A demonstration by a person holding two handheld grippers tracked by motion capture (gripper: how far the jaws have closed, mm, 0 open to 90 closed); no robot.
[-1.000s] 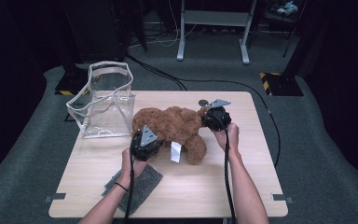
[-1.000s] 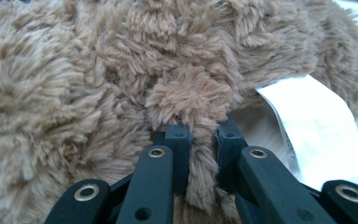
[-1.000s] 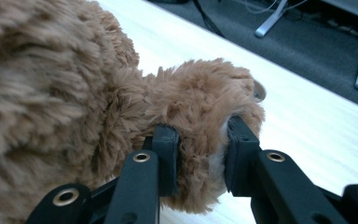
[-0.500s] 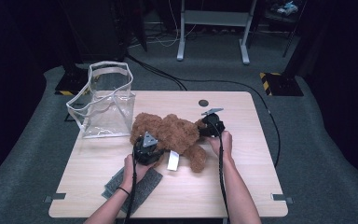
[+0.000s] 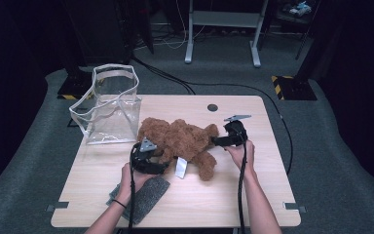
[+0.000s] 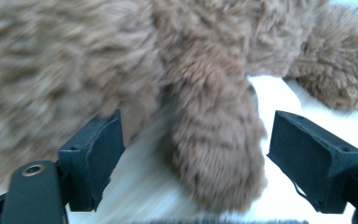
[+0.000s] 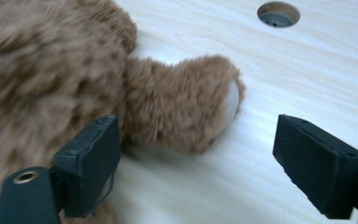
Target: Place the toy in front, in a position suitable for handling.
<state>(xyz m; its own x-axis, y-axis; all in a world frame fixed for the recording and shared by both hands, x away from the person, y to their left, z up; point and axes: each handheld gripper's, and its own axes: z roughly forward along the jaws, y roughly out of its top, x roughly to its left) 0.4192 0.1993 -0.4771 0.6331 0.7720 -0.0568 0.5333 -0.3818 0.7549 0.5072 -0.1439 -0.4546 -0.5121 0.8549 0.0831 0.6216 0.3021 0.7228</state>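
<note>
One teddy bear (image 5: 180,141), one clear bag (image 5: 109,114)

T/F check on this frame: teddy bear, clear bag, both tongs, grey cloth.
1. The teddy bear lies on the table. True.
2. The teddy bear is inside the clear bag. False: it lies on the table just beside the bag.
3. The left tongs are clamped on a limb. False: the jaws have just been opening and stand apart from the limb between them.
4. The right tongs are open, with a limb of the bear just ahead of them. True.
5. A grey cloth lies at the table's near edge. True.
6. The bag lies flat. False: it stands upright.
</note>
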